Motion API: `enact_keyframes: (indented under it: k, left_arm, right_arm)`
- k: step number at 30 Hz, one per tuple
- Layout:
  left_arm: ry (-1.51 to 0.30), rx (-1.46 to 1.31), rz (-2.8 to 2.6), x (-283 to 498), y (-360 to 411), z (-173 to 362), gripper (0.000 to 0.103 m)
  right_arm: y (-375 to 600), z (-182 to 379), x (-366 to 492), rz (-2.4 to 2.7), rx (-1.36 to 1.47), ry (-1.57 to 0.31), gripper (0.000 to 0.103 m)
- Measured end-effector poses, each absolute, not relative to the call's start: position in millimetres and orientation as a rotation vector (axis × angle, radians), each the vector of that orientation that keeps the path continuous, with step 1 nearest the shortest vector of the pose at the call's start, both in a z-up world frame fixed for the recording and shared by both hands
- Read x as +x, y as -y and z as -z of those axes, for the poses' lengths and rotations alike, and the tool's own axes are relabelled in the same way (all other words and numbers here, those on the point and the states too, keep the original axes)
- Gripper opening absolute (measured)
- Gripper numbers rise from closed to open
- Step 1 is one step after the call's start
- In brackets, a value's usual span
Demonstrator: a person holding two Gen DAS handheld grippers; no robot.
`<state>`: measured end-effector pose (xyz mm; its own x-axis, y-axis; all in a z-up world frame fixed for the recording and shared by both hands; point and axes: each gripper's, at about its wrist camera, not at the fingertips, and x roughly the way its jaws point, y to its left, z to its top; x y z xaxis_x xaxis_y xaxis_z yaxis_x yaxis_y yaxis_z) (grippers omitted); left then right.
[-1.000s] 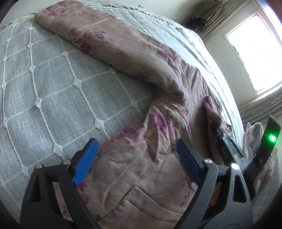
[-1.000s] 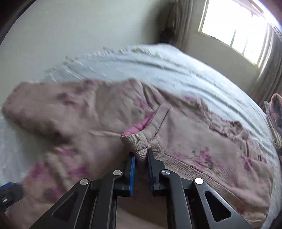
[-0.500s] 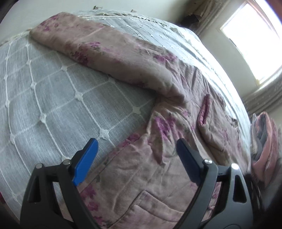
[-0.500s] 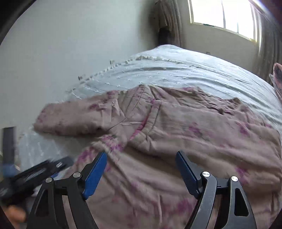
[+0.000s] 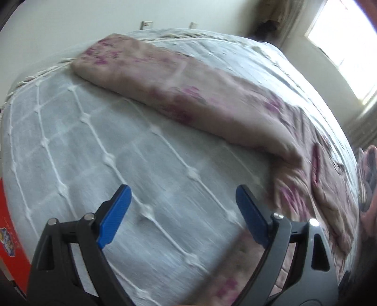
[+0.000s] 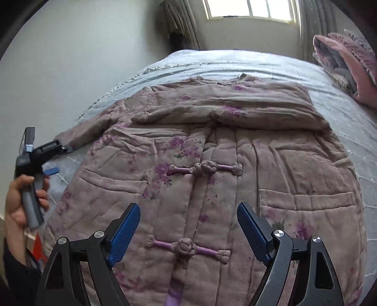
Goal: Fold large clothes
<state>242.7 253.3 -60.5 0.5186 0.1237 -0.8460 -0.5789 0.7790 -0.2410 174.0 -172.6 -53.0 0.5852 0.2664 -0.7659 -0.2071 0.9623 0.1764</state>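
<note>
A padded pink floral jacket [image 6: 212,146] lies front up on the bed, closed by knotted purple fasteners [image 6: 205,167]. One sleeve [image 6: 235,110] lies folded across its chest. The other sleeve [image 5: 179,94] stretches out flat over the bedspread. My right gripper [image 6: 188,226] is open and empty above the jacket's lower front. My left gripper [image 5: 183,211] is open and empty over bare bedspread beside the jacket's side edge; it also shows in the right wrist view [image 6: 50,170], held in a hand at the left.
The bed has a grey-white quilted bedspread [image 5: 94,153] with a fringed far edge. Pink and grey pillows [image 6: 348,63] lie at the back right. A wall runs behind the bed, a window [image 6: 249,9] beyond. A red box [image 5: 9,226] stands by the bed's left edge.
My right gripper let go of the sleeve cuff, opened and pulled back over the jacket's lower front. My left gripper swung left, off the jacket and over bare bedspread.
</note>
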Motion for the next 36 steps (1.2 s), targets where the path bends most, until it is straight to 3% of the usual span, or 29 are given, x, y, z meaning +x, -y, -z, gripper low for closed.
enact_keyframes:
  k: [5,11,14,16,18,20,21,22,24,27,36]
  left_arm:
    - [-0.892,-0.499,-0.618,266,-341,45,0.090]
    - [-0.943,-0.566,-0.828,283,-426,70,0.090]
    - [-0.943,-0.637,-0.828,291,-440,84,0.090]
    - [-0.923,-0.663,-0.824,299,-442,94,0.099]
    - [-0.906,-0.637,-0.852,309,-433,96,0.100]
    - [-0.868,-0.611,-0.867,316,-427,94,0.089]
    - [-0.850,-0.594,-0.888,319,-424,92,0.070]
    - [-0.822,-0.594,-0.860,322,-421,89,0.039]
    - [-0.827,-0.611,-0.855,327,-417,85,0.021]
    - [-0.793,-0.555,-0.858,334,-406,60,0.015]
    - [-0.558,-0.474,-0.646,324,-339,-61,0.014]
  right_arm:
    - [160,61,166,-0.308,-0.014,-0.911,0.085]
    - [173,56,160,-0.272,-0.024,-0.892,0.085]
    - [180,53,160,-0.245,-0.022,-0.868,0.085]
    - [184,54,161,-0.225,-0.025,-0.869,0.085]
    - [188,55,163,-0.215,-0.021,-0.876,0.085]
    - [192,56,164,-0.210,-0.009,-0.880,0.085]
    - [193,56,165,-0.207,-0.002,-0.883,0.085]
    - [194,57,165,-0.207,0.003,-0.885,0.085]
    - [197,57,166,-0.202,0.010,-0.885,0.085]
    - [201,56,166,-0.195,0.030,-0.889,0.085]
    - [223,47,166,-0.166,0.130,-0.860,0.085]
